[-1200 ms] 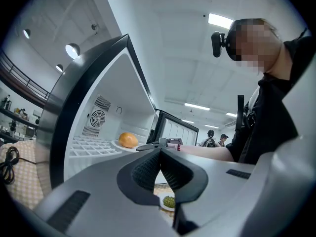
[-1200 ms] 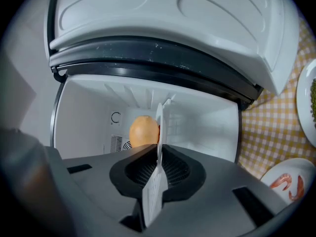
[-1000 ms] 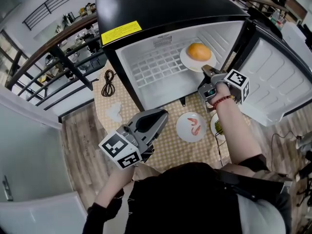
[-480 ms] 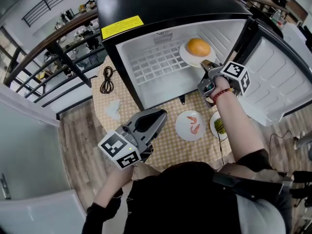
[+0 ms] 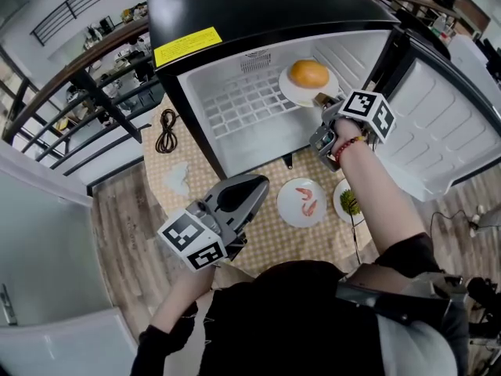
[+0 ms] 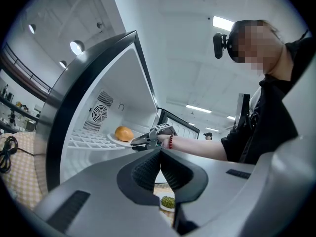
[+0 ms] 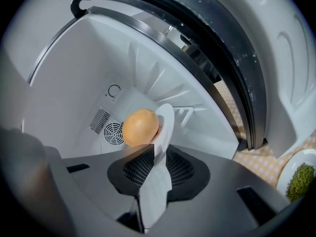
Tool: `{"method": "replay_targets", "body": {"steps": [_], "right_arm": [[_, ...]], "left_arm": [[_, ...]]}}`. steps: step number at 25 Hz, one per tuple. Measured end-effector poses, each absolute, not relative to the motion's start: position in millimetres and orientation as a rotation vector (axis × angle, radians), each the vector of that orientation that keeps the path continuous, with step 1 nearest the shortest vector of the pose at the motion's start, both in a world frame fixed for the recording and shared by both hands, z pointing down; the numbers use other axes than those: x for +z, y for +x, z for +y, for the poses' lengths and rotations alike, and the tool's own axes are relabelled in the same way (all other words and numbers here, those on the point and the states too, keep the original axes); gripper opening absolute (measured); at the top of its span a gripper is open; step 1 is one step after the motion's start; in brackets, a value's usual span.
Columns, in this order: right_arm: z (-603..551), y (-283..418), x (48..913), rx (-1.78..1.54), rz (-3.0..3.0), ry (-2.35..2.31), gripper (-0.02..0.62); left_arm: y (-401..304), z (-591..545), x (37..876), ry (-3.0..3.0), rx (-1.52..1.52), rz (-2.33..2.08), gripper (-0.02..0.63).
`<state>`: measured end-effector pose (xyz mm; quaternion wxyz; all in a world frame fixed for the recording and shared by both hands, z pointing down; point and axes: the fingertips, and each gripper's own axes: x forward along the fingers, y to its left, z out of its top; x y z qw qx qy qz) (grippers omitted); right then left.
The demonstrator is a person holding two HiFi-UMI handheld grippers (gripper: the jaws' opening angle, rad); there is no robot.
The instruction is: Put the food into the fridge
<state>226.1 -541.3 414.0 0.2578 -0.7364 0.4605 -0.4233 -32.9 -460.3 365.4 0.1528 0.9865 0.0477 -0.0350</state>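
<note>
A round orange food item (image 5: 308, 74) lies on a white plate (image 5: 290, 91) that rests on the wire shelf inside the open fridge (image 5: 235, 143). My right gripper (image 5: 319, 100) is at the plate's near rim; its jaws are opening, with the rim (image 7: 165, 122) still between them and the orange food (image 7: 140, 126) just beyond. My left gripper (image 5: 254, 188) hovers over the table in front of the fridge, shut and empty. Two more plates sit on the checked cloth: one with shrimp (image 5: 304, 202), one with green food (image 5: 349, 202).
The fridge door (image 5: 446, 124) stands swung open on the right. A coiled black cable (image 5: 166, 130) and a crumpled white thing (image 5: 177, 180) lie on the cloth left of the fridge. A railing and shelves stand behind.
The right gripper has pushed the plate with the orange food further into the fridge, and its jaws have loosened on the rim. The left gripper has stayed put.
</note>
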Motion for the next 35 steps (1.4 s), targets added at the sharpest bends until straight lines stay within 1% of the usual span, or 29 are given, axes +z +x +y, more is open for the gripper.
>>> {"method": "replay_targets", "body": {"steps": [10,19,29,35], "right_arm": [[-548,226,414,-1.148,1.309,-2.08,0.081],[-546,222,413,-1.086,1.339,-2.199,0.115],[-548,228,416,-1.07,1.32,-2.267,0.137],[-537,228,414,-1.068,1.264,-2.197,0.138]], "left_arm": [[-34,-459,368,2.823,-0.11,0.115,0.012],[-40,-452,370,2.821,-0.099,0.105,0.012],[-50,-451,367,2.824,-0.118,0.069,0.012],[-59,-447,367,2.821,-0.104,0.038,0.012]]}}
